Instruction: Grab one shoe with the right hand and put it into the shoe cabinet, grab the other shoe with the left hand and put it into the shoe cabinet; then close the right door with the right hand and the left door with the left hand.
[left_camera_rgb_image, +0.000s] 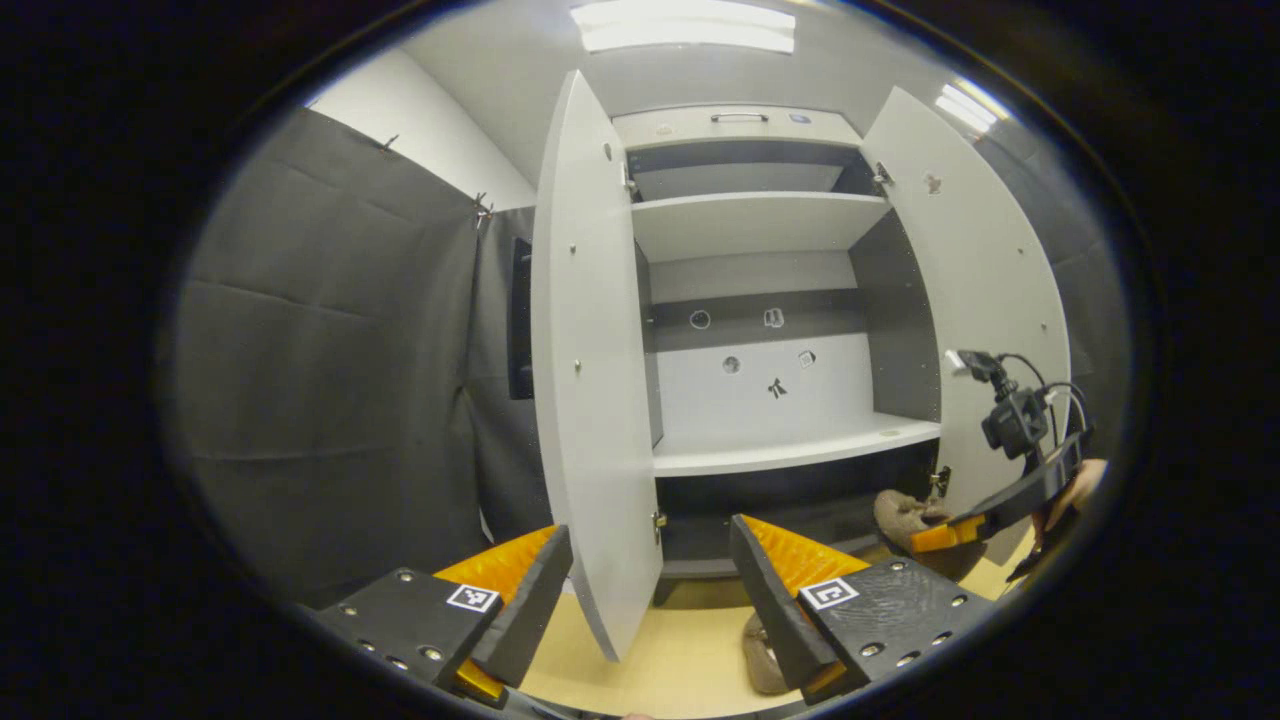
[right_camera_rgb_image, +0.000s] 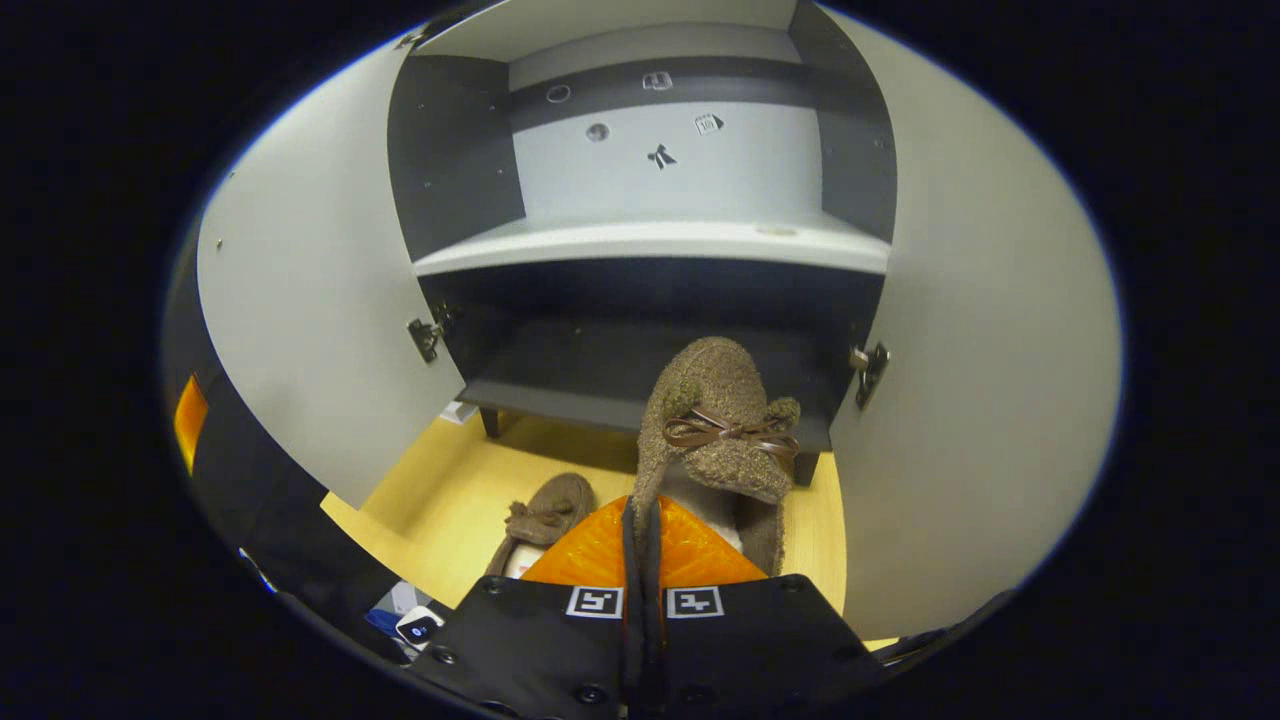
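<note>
Looking along my right gripper (right_camera_rgb_image: 640, 545), I see its jaws pressed together on the edge of a fuzzy brown shoe (right_camera_rgb_image: 715, 430) with a small bow on top; the shoe hangs toe-forward in front of the lowest, dark compartment of the shoe cabinet (right_camera_rgb_image: 650, 240), not yet inside it. The other shoe (right_camera_rgb_image: 545, 515) lies on the yellow floor (right_camera_rgb_image: 450, 500) just in front of the cabinet, down to the left of the held one. The cabinet's left door (right_camera_rgb_image: 310, 320) and right door (right_camera_rgb_image: 980, 400) both stand swung wide open, with the hinges showing at the lower inner edges. From my left gripper (left_camera_rgb_image: 650, 590), the jaws stand wide apart and hold nothing, hanging near the floor. Between them I see the bottom edge of the open left door, and beside the right finger a bit of the shoe on the floor peeks out. Farther off to the right in that view, I see the right gripper low at the cabinet's bottom compartment with the brown shoe at its tip, a hand (left_camera_rgb_image: 1075, 490) behind it. The pale shelves (left_camera_rgb_image: 790, 445) above look bare.
</note>
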